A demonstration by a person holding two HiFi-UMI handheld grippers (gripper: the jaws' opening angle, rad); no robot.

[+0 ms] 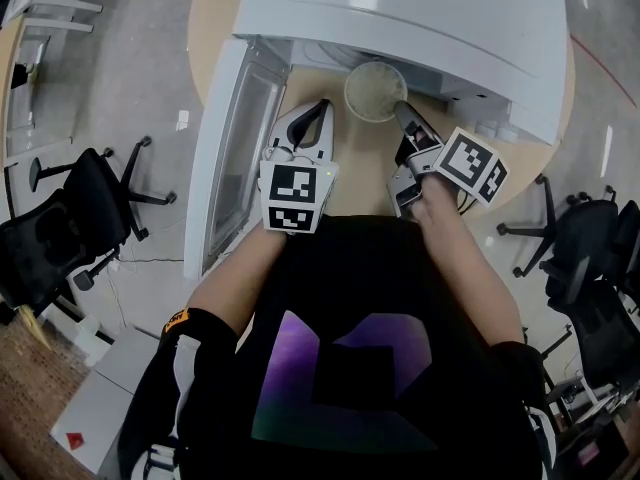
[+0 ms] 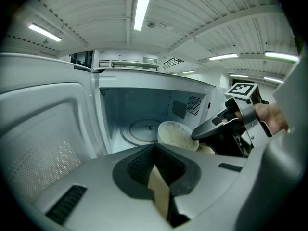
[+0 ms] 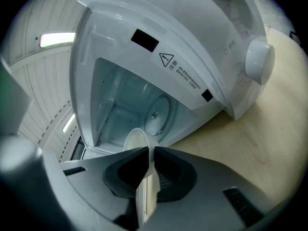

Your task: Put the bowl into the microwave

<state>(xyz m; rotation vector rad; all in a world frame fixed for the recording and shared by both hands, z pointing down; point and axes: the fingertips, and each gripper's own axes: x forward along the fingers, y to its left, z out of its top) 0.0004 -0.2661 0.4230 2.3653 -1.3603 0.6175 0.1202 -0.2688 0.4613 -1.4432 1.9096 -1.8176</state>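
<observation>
A microwave (image 1: 420,18) sits at the far edge of the table (image 1: 365,168), its door (image 1: 235,148) swung out left. A bowl (image 1: 374,90) is at its mouth, before the turntable (image 2: 139,129) — right gripper (image 1: 402,110) on the bowl's right rim, left gripper (image 1: 322,105) just left.

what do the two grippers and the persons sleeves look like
The left gripper and right gripper both have pale grey shells tapering to black jaws, with dark textured pads inside. Each carries a cube with black-and-white square markers: left cube, right cube. The person wears a black short-sleeved top with a purple graphic; its left sleeve has a small orange patch and a white stripe.
</observation>
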